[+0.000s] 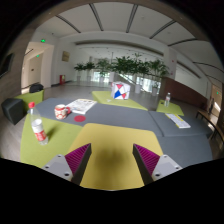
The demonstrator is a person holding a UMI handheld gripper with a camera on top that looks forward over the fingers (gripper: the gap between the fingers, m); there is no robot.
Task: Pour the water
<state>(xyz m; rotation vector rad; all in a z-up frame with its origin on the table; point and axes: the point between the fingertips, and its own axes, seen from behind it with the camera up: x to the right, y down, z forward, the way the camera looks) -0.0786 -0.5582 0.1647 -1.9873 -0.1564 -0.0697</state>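
Observation:
A small water bottle point(38, 130) with a red cap and red label stands on the yellow-green part of the table point(110, 135), ahead of the left finger and further left. A red and white cup point(61, 111) stands beyond it, with a flat red disc point(80, 118) on the table to its right. My gripper point(111, 160) is open and empty, its two magenta pads point(74, 158) wide apart over the table surface, well short of the bottle and cup.
A grey strip crosses the table. A red, white and blue box point(120, 91) and papers point(82, 103) lie further back. A clear glass point(167, 100) and white papers point(177, 120) are at the right. Green plants point(125, 68) stand behind. A dark chair point(14, 108) is at the left.

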